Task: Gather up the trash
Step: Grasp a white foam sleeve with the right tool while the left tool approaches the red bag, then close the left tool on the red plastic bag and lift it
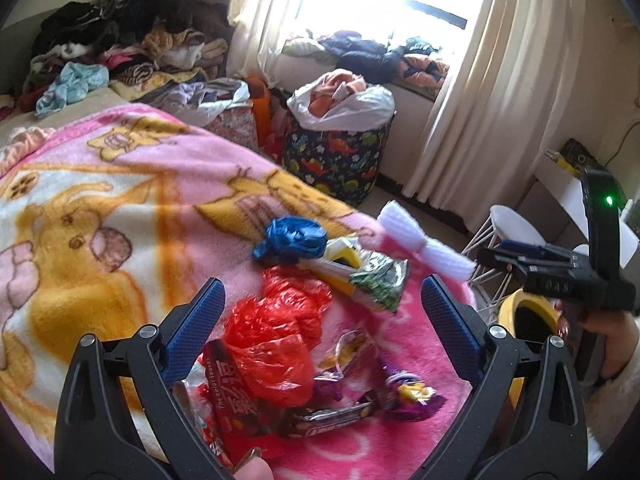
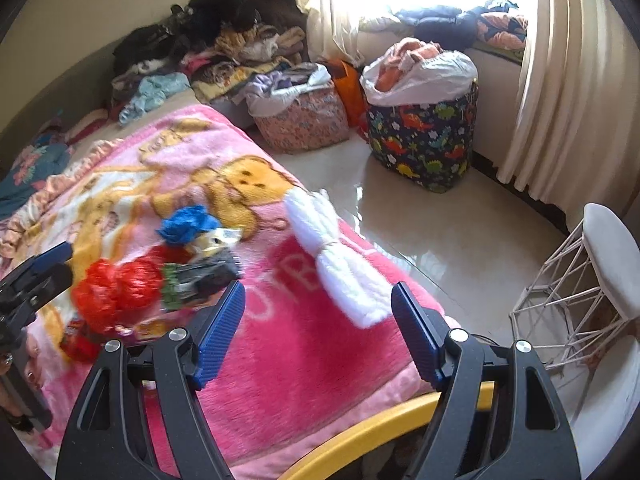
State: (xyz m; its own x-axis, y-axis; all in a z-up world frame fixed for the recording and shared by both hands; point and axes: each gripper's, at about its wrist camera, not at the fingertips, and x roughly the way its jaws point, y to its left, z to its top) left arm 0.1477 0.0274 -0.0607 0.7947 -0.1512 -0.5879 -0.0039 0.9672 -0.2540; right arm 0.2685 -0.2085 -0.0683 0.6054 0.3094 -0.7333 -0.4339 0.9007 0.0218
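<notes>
A: A bedroom: a bed under a pink cartoon blanket (image 1: 120, 208), clothes heaped at its far end, bright curtains behind. What does the left wrist view give?

B: The left gripper (image 1: 320, 320) hangs over the trash with its fingers wide apart, holding nothing. Between them lie a red plastic bag (image 1: 276, 344) and snack wrappers (image 1: 360, 392); the frame's bottom edge cuts off the nearest one. Beyond sit a blue bag (image 1: 290, 238) and a blurred white foam piece (image 1: 420, 244). The yellow bin (image 1: 532, 312) is mostly hidden behind the other gripper.

A: And the right wrist view?

B: The right gripper (image 2: 318, 320) is also spread, empty, above the blanket's edge. The foam piece (image 2: 332, 264) lies just ahead. Only an arc of the bin's rim (image 2: 360, 436) shows below.
</notes>
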